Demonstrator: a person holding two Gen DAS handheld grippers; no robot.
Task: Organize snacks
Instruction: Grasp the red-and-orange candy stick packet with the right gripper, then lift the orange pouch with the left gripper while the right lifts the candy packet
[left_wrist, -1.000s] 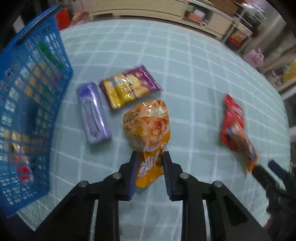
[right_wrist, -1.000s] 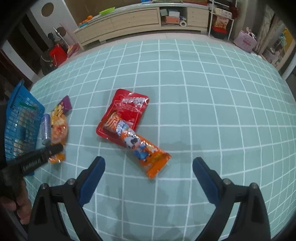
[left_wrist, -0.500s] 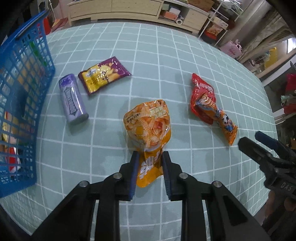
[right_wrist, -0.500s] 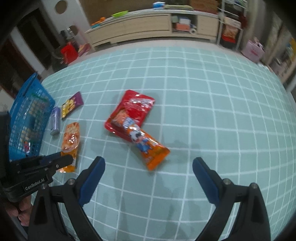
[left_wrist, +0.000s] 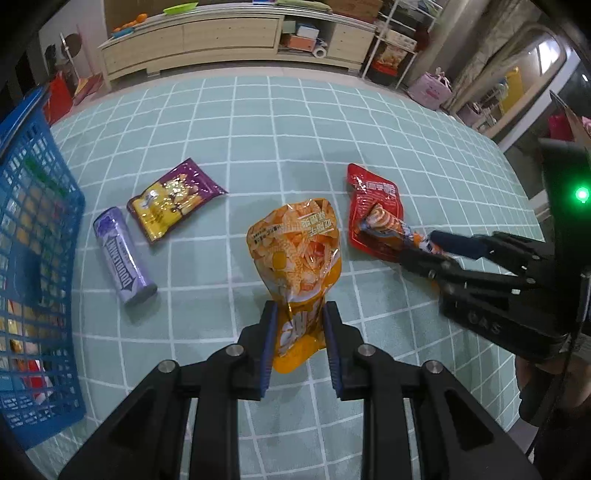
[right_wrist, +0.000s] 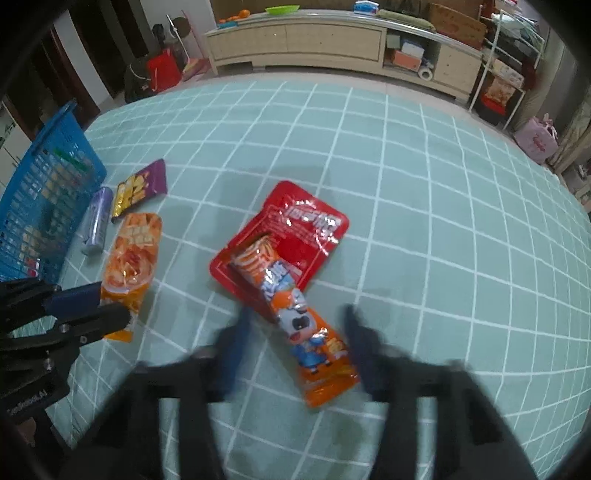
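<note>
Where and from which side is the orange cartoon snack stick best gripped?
Grip the orange cartoon snack stick across its narrow width at the near free end, from above. Its far end overlaps the red pouch; the closing right tongs already straddle it.

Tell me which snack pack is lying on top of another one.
The long orange pack with the cartoon character: its far end lies on the flat red pouch, while its near end sits between the closing right gripper. The other packs each lie apart.

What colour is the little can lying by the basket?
Purple can, clearest in the left wrist view.
</note>
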